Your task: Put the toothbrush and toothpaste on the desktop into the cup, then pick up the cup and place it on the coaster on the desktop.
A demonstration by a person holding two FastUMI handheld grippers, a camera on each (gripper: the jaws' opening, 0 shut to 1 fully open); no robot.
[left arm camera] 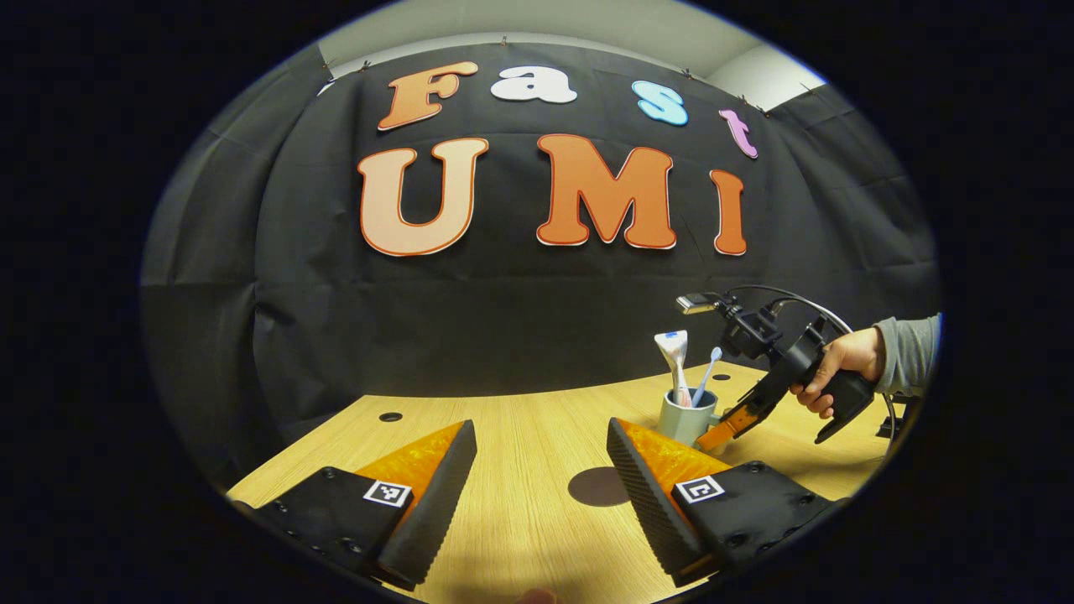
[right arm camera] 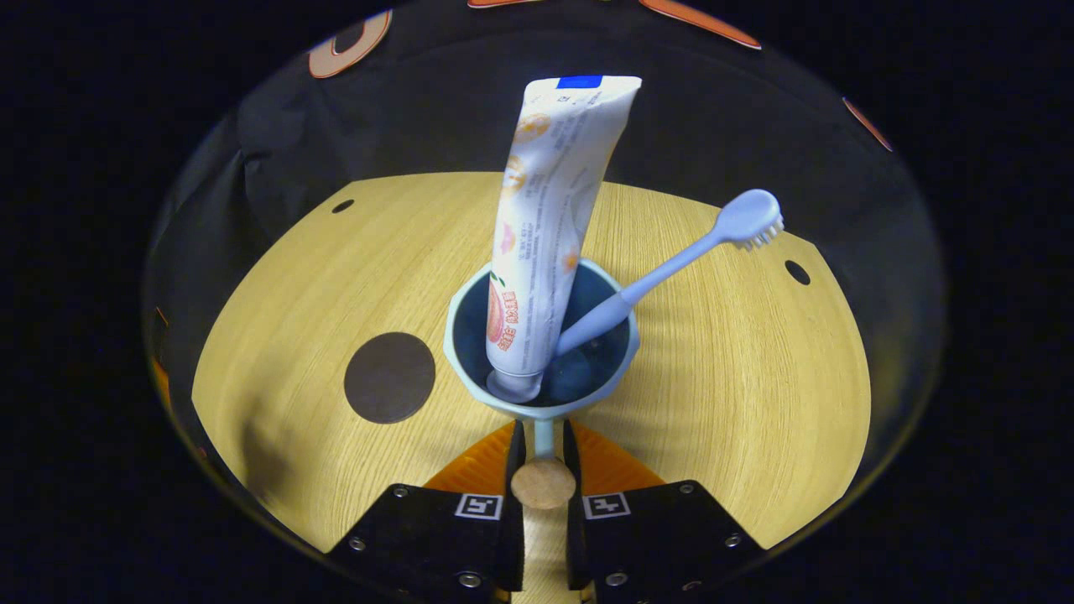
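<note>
1. From my right gripper [right arm camera: 544,445] I cannot see the cup's handle [right arm camera: 544,438] whole: only a thin strip of it shows between my two fingers, which are pressed together on it, and a round wooden knob [right arm camera: 544,482] covers its near end.
2. The cup [right arm camera: 470,315] sits straight ahead of those fingers; its outer wall is hidden below the rim, and the bottom inside is dark and hard to make out.
3. The toothpaste [right arm camera: 550,226] stands cap-down in the cup, leaning slightly right; its cap end rests at the near inner wall.
4. The toothbrush [right arm camera: 671,268] leans out over the rim to the right, head up; its lower end disappears behind the tube.
5. The coaster [right arm camera: 389,377], a dark disc, lies on the desktop [right arm camera: 755,377] to the left of the cup, apart from it.
6. My left gripper [left arm camera: 541,470] hangs with its fingers wide apart and nothing between them. Part of the coaster shows just ahead, partly hidden by its right finger.
7. Farther ahead and to the right, I see the cup with both items in it, the other gripper at its side, and my hand [left arm camera: 839,369] and grey sleeve [left arm camera: 914,352], cut off at the edge.
</note>
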